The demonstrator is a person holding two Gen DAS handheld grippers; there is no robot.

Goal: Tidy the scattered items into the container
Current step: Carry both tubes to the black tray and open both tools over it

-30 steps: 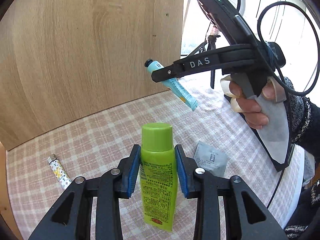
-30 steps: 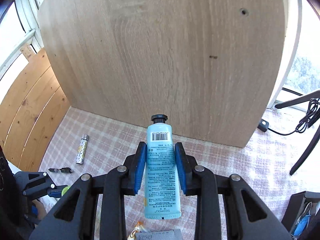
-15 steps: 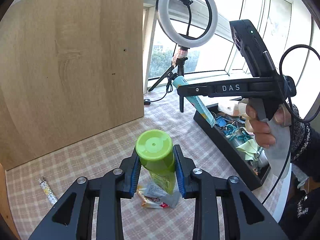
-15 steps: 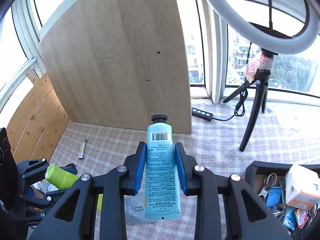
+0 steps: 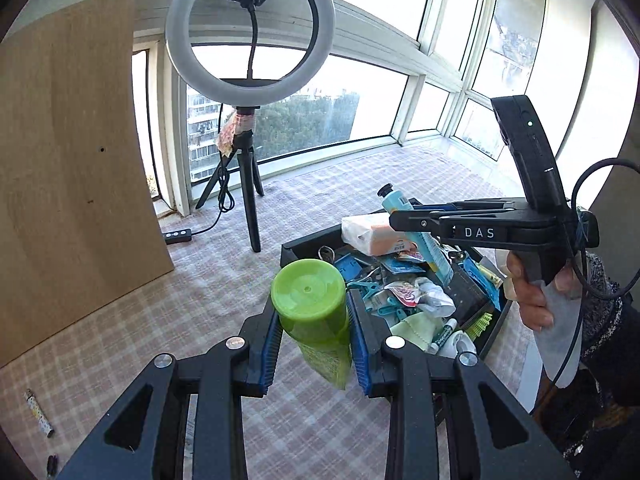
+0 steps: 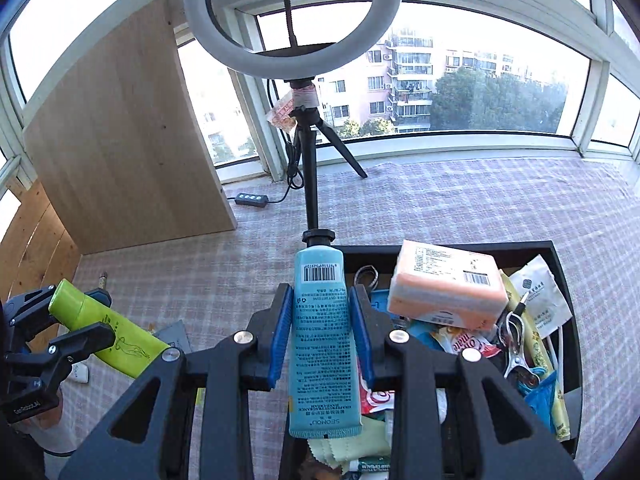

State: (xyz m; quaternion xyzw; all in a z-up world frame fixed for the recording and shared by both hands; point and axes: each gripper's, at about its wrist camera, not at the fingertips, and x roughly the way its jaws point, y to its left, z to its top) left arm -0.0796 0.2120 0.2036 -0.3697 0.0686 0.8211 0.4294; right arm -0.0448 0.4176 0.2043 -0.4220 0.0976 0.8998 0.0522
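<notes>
My left gripper (image 5: 313, 332) is shut on a green tube (image 5: 314, 312) with a green cap, held in the air at the near left edge of the black container (image 5: 296, 246). My right gripper (image 6: 320, 328) is shut on a light blue tube (image 6: 322, 340) with a black cap, held over the container's (image 6: 558, 246) left part. The container is full of mixed small items, with an orange-and-white pack (image 6: 446, 284) on top. The right gripper with the blue tube (image 5: 432, 246) also shows in the left wrist view; the left gripper with the green tube (image 6: 108, 334) shows in the right wrist view.
A ring light on a black tripod (image 5: 248, 184) stands behind the container, with a cable and remote (image 5: 178, 236). A wooden board (image 5: 68, 180) stands at the left. A patterned lighter (image 5: 38, 412) lies at the far left on the checked cloth. A flat sachet (image 6: 176, 334) lies below the green tube.
Both grippers have swung right from the wooden board toward the container, each still holding its tube. The right one now hangs over the container; the left one is at its edge.
</notes>
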